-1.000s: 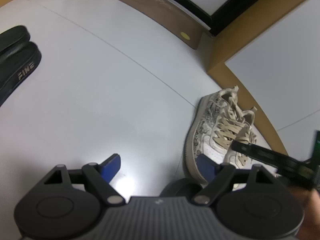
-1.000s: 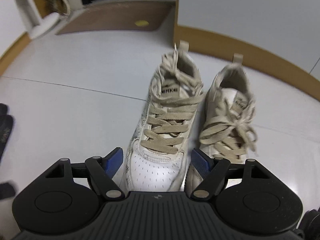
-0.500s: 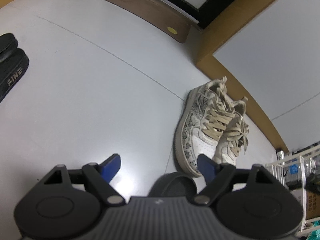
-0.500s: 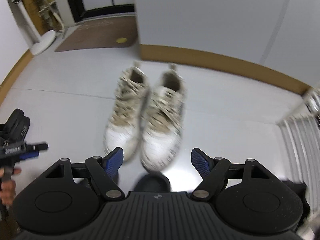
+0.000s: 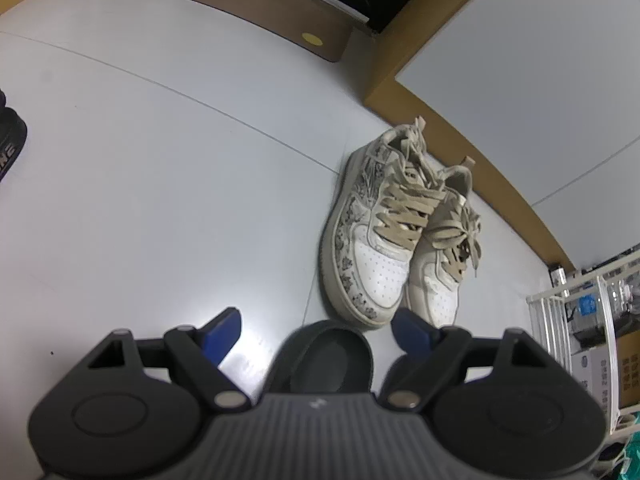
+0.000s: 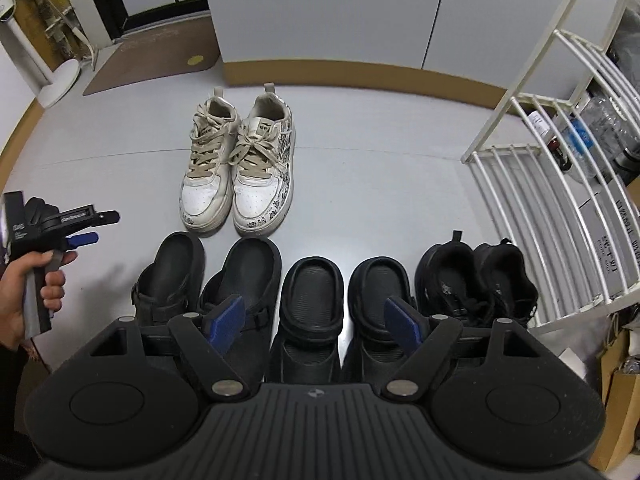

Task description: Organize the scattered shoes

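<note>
A pair of white sneakers with beige laces (image 6: 236, 168) stands side by side on the grey floor, heels toward the wall. In front of it runs a row of black shoes: two clogs (image 6: 204, 280), two slides (image 6: 344, 304) and a pair of black sneakers (image 6: 476, 280). My right gripper (image 6: 316, 320) hovers high above the slides, its jaws opening with nothing between them. My left gripper (image 5: 316, 328) is open and empty over a black clog (image 5: 332, 356), short of the white sneakers (image 5: 384, 248). A hand holds that left gripper (image 6: 107, 226) at the left of the right wrist view.
A white wire rack (image 6: 560, 200) with bottles and boxes stands at the right. A brown doormat (image 6: 152, 56) lies by the doorway, with a white fan base (image 6: 60, 80) beside it. One black slipper (image 5: 10, 148) lies at the far left. A brown baseboard (image 6: 360, 76) lines the wall.
My right gripper has pulled up and back from the white sneakers, bringing the row of black shoes into view. In the left view the sneakers slid toward the middle and the right gripper left.
</note>
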`<action>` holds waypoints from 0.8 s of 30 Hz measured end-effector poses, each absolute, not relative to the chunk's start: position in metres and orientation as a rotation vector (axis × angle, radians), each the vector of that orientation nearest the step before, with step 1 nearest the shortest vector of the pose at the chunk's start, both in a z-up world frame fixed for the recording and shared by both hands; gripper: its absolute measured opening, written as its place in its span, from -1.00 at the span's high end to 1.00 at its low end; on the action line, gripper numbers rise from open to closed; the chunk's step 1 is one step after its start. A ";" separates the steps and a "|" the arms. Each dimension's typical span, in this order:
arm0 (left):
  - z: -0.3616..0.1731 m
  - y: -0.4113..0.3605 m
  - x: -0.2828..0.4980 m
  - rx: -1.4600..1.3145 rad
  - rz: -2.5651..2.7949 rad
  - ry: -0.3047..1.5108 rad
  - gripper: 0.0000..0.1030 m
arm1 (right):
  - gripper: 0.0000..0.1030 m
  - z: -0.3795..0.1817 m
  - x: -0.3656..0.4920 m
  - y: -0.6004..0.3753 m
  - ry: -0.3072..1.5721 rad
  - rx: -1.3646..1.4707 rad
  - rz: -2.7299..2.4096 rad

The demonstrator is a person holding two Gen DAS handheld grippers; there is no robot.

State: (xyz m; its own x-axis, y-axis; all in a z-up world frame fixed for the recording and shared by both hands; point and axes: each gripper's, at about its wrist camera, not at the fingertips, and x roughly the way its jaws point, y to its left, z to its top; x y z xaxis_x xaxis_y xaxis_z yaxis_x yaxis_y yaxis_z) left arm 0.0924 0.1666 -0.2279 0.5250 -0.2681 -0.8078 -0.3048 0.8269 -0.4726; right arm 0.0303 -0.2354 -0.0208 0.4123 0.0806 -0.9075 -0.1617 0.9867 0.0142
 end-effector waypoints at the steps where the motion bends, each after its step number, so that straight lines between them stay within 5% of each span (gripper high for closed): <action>1: -0.228 0.166 0.092 -0.625 0.023 1.037 -0.65 | -0.59 -0.019 0.027 -0.237 1.132 -0.074 0.164; 13: -0.226 0.152 0.092 -0.597 0.020 1.052 -0.65 | -1.00 -0.052 0.008 -0.272 1.169 0.045 0.154; 24: -0.227 0.121 0.095 -0.535 0.003 1.102 -0.65 | -1.00 -0.050 0.008 -0.261 1.171 0.037 0.261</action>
